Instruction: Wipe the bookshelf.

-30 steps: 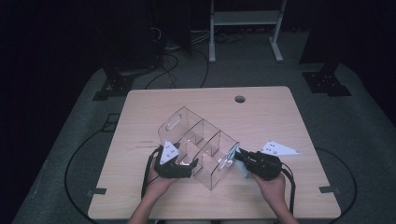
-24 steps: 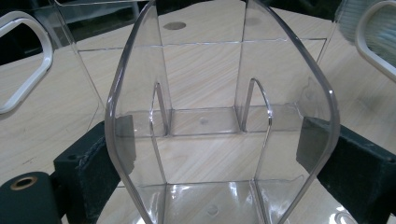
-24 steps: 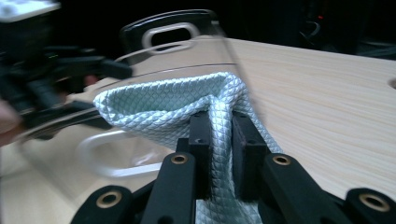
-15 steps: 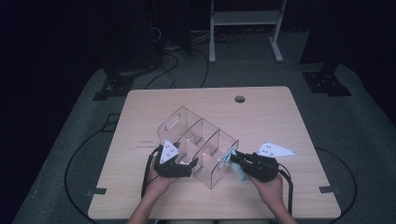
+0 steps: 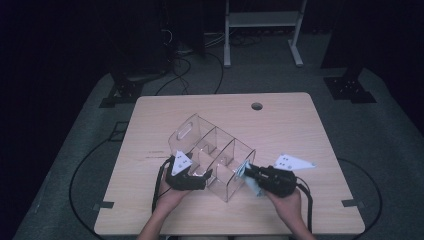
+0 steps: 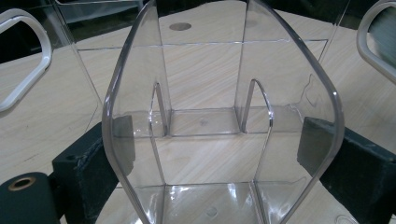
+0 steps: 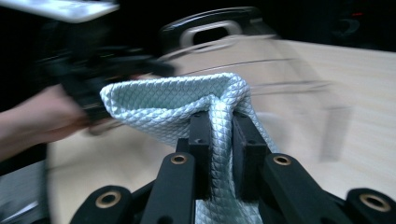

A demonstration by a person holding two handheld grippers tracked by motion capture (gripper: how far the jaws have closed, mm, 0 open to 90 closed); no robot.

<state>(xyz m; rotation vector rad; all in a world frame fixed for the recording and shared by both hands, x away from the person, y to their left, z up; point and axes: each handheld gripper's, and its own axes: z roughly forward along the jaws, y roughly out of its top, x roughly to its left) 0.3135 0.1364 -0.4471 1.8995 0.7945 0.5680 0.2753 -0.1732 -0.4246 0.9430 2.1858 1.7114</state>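
Note:
A clear plastic organizer [image 5: 215, 150] with several compartments and handle cut-outs lies on the wooden table [image 5: 300, 125]. My left gripper [image 5: 206, 176] is shut on its near left end. In the left gripper view the black jaws of the left gripper [image 6: 219, 144] press on both edges of the organizer's curved wall [image 6: 205, 84]. My right gripper [image 5: 248, 172] is shut on a pale mint quilted cloth [image 5: 252, 186] held against the organizer's right end. In the right gripper view the cloth [image 7: 177, 102] bulges out of the right gripper [image 7: 219, 123], with the organizer [image 7: 280, 60] blurred behind it.
A round cable hole [image 5: 257, 106] sits near the table's far edge. Beyond the table stand a white frame [image 5: 262, 20] and black stand bases [image 5: 350, 87], with cables on the floor. The other hand [image 7: 28, 121] shows at the left of the right gripper view.
The right gripper with the cloth has edged slightly left along the organizer's right end. The left hand and the organizer have stayed in place.

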